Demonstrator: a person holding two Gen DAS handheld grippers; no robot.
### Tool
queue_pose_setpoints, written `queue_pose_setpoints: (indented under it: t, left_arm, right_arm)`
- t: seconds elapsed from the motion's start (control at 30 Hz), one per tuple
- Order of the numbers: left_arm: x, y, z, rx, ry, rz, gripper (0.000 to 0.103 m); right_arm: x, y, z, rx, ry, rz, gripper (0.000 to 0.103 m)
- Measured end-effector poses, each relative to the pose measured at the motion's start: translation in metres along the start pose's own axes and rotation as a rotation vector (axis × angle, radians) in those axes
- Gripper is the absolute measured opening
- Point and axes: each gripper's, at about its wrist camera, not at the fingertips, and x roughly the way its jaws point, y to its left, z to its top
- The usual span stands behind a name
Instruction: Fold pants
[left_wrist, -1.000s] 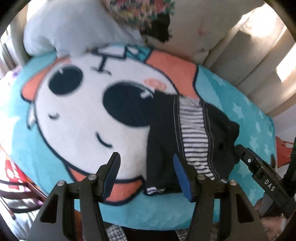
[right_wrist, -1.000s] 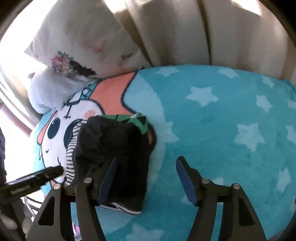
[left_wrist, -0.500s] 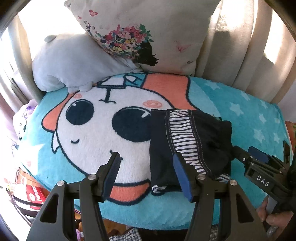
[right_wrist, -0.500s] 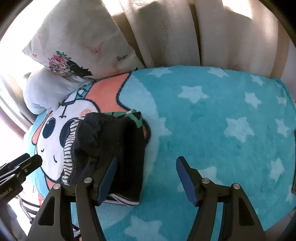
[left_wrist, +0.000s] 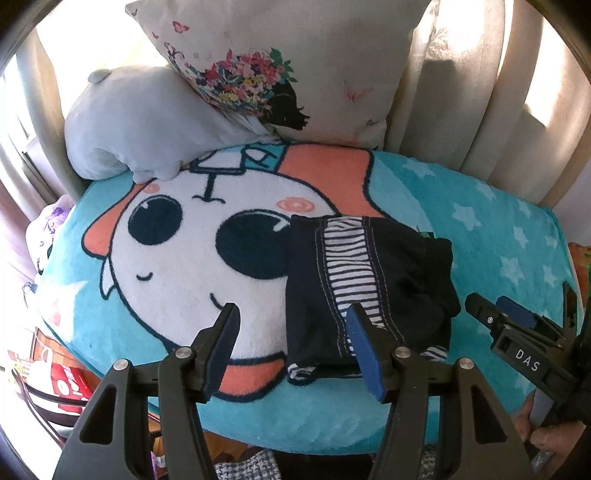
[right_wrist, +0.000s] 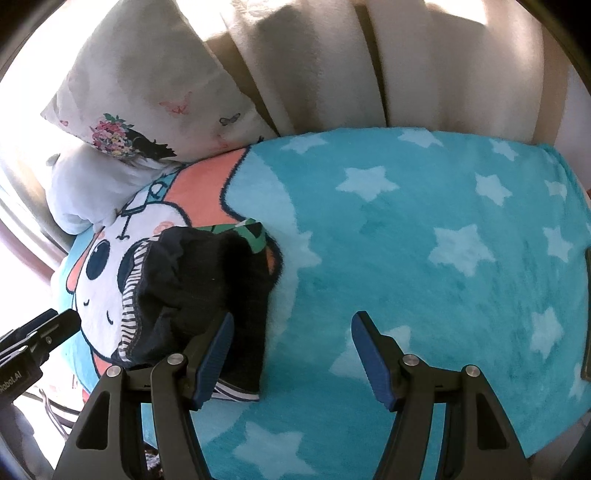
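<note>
Dark navy pants (left_wrist: 365, 280) with a striped band lie folded into a compact bundle on a turquoise cartoon blanket (left_wrist: 184, 258). They also show in the right wrist view (right_wrist: 199, 291). My left gripper (left_wrist: 291, 347) is open and empty, held back above the front edge, just left of the bundle. My right gripper (right_wrist: 291, 350) is open and empty, to the right of the bundle, above the blanket (right_wrist: 424, 240). The right gripper shows in the left wrist view (left_wrist: 517, 332); the left one shows in the right wrist view (right_wrist: 37, 336).
A floral white pillow (left_wrist: 280, 70) and a grey plush cushion (left_wrist: 140, 122) lean at the back left. Beige curtains (right_wrist: 369, 62) hang behind. A chair and red box (left_wrist: 70, 384) stand beside the front left edge.
Both grippers have pulled back and up from the folded pants, so more of the blanket and pillows shows. Both stay open. The bundle has not moved.
</note>
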Motion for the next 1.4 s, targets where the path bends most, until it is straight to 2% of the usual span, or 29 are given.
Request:
queue_pose_setpoints:
  t: [0.17, 0.27, 0.37, 0.47, 0.63, 0.67, 0.77, 0.9, 1.0, 1.17, 1.23, 1.27, 1.3, 1.33, 1.37, 1.4]
  left_arm:
    - [0.013, 0.003, -0.003, -0.042, 0.047, -0.044, 0.059]
    - [0.019, 0.020, -0.006, -0.136, 0.057, -0.108, 0.059]
    - [0.024, 0.035, -0.011, -0.207, 0.071, -0.142, 0.059]
    - [0.031, 0.047, -0.014, -0.249, 0.101, -0.166, 0.059]
    - [0.056, 0.071, -0.005, -0.329, 0.172, -0.295, 0.059]
    - [0.062, 0.073, -0.001, -0.329, 0.182, -0.325, 0.059]
    - [0.085, 0.076, 0.014, -0.304, 0.201, -0.410, 0.059]
    - [0.114, 0.072, 0.027, -0.292, 0.247, -0.485, 0.059]
    - [0.131, 0.068, 0.036, -0.289, 0.274, -0.558, 0.060]
    - [0.141, 0.047, 0.051, -0.223, 0.292, -0.609, 0.061]
    - [0.141, 0.035, 0.053, -0.191, 0.311, -0.614, 0.061]
    - [0.140, 0.033, 0.054, -0.181, 0.315, -0.613, 0.052]
    - [0.139, 0.029, 0.053, -0.172, 0.326, -0.623, 0.046]
    - [0.138, 0.029, 0.053, -0.173, 0.338, -0.637, 0.040]
    - [0.136, 0.031, 0.054, -0.181, 0.342, -0.646, 0.039]
    - [0.133, 0.032, 0.055, -0.186, 0.341, -0.654, 0.038]
  right_arm:
    - [0.002, -0.011, -0.002, 0.013, 0.013, 0.009, 0.071]
    - [0.003, -0.021, -0.002, 0.037, 0.020, 0.034, 0.071]
    - [0.005, -0.030, 0.001, 0.069, 0.031, 0.090, 0.071]
    - [0.008, -0.036, 0.007, 0.100, 0.037, 0.185, 0.071]
    - [0.026, -0.029, 0.017, 0.185, 0.100, 0.395, 0.073]
    - [0.032, -0.027, 0.019, 0.209, 0.117, 0.430, 0.074]
    - [0.046, -0.024, 0.027, 0.250, 0.133, 0.461, 0.075]
    - [0.065, -0.016, 0.034, 0.247, 0.153, 0.394, 0.075]
    - [0.076, -0.012, 0.035, 0.248, 0.165, 0.378, 0.076]
    - [0.083, -0.005, 0.039, 0.282, 0.125, 0.427, 0.087]
    - [0.088, -0.002, 0.037, 0.326, 0.140, 0.481, 0.086]
    - [0.089, 0.002, 0.036, 0.331, 0.149, 0.484, 0.082]
    - [0.089, 0.005, 0.035, 0.326, 0.158, 0.457, 0.067]
    - [0.090, 0.006, 0.034, 0.335, 0.175, 0.451, 0.058]
    - [0.091, 0.004, 0.033, 0.355, 0.188, 0.465, 0.046]
    - [0.091, 0.002, 0.032, 0.392, 0.196, 0.487, 0.041]
